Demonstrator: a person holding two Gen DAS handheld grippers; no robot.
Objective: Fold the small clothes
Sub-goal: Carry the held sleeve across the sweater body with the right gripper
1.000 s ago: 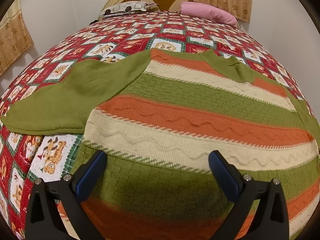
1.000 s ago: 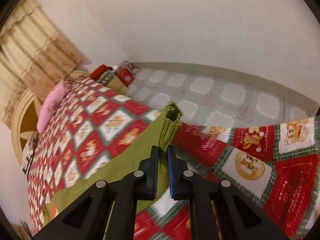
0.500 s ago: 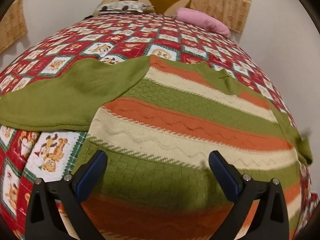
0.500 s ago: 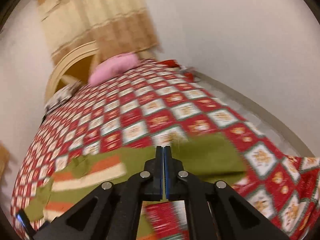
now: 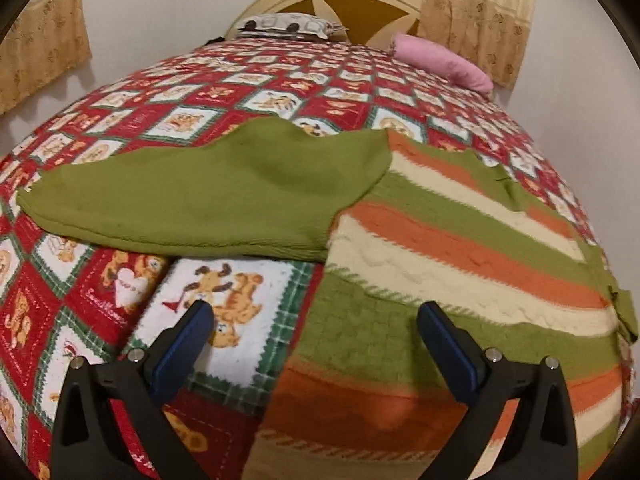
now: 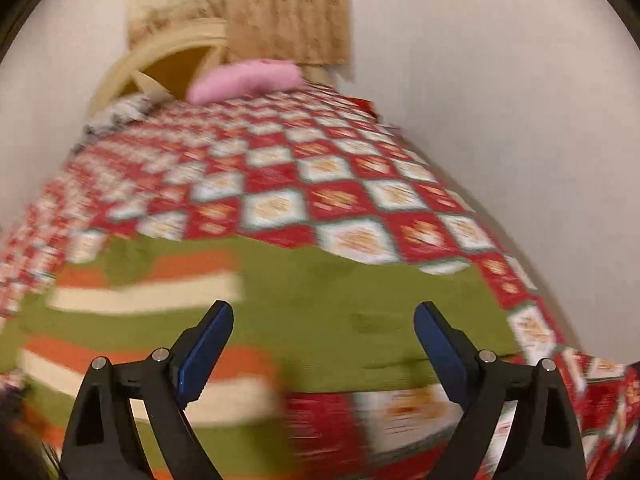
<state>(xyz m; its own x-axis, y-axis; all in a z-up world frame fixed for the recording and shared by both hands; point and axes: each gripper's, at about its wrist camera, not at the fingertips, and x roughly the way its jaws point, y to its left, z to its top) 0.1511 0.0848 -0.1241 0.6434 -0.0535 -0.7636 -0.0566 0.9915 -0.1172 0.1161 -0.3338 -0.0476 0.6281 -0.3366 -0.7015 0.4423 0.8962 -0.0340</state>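
On the left side of the bed (image 5: pixel 280 92), over its red patchwork quilt (image 5: pixel 120 280), the left hand-held gripper (image 5: pixel 312 344) hovers with its 2 fingers spread wide and nothing between them. Just ahead of it lies the striped sweater (image 5: pixel 460 248), spread flat near the foot of the bed. Its plain green left sleeve (image 5: pixel 192 200) stretches out sideways across the quilt, while the body carries bands of orange, cream and green knit.

Further right, in the blurred right wrist view, the right hand-held gripper (image 6: pixel 322 344) is likewise wide apart and empty, poised above the right sleeve (image 6: pixel 360 300), which appears to lie partly over the sweater's body (image 6: pixel 140 296); the blur makes the exact edge hard to tell. At the far end sit a pink pillow (image 5: pixel 440 62) and a patterned pillow (image 5: pixel 288 26) against the headboard (image 5: pixel 340 0).

The sweater looks like a thick, soft knit: light enough for 1 pinch to lift, limp, and likely to stretch or sag if held by a single point. It should grip well between the pads without slipping. The left sleeve looks like the next piece to fold in; the cuff end, at the far left, or the sleeve's near edge seems the sensible place to pinch. Taking 2 layers by accident is the main risk.
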